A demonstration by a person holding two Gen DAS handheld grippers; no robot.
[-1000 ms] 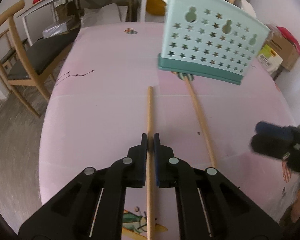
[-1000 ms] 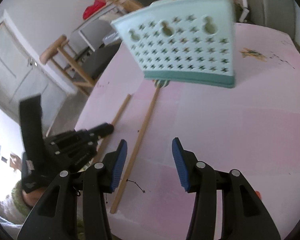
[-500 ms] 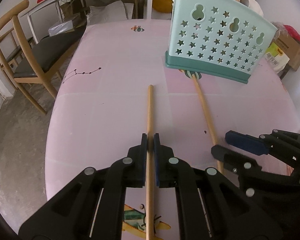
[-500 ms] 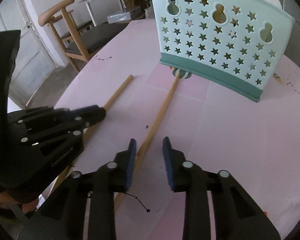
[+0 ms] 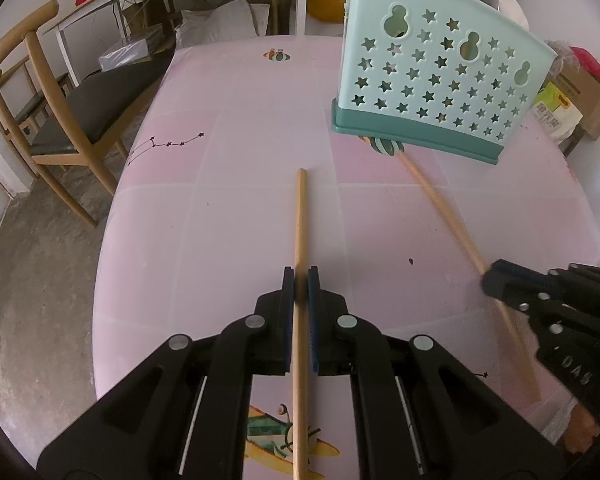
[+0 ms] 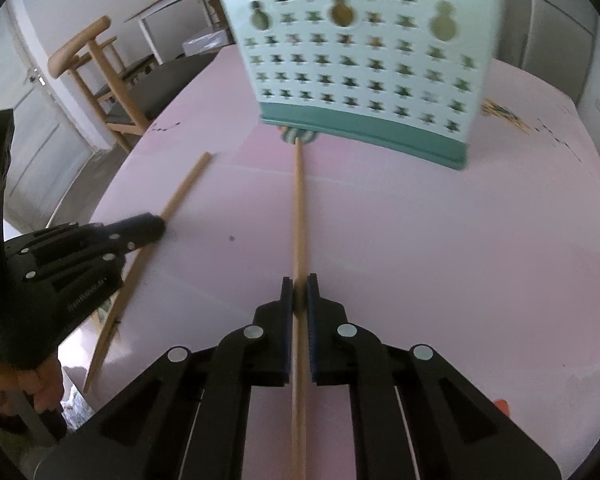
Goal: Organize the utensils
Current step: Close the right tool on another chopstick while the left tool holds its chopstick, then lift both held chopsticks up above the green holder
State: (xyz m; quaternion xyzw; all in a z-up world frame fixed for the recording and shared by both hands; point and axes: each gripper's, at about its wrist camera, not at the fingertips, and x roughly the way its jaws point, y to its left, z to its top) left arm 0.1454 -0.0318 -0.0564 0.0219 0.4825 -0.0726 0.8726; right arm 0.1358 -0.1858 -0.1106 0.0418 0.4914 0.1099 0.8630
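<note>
Lying flat: slim wooden chopsticks (image 5: 300, 216) (pale)

I am in a lived-in home dining corner: a pink cartoon-printed cloth (image 5: 228, 208) covers my counter, a wooden chair (image 5: 40, 92) with a dark seat stands beside it, and cardboard boxes (image 5: 580, 92) sit by the wall.

The right gripper (image 6: 300, 294) squeezes a wooden stick (image 6: 298, 220) in the middle; the green basket (image 6: 364, 52) stands at the top on the pink surface (image 6: 440, 240).
</note>
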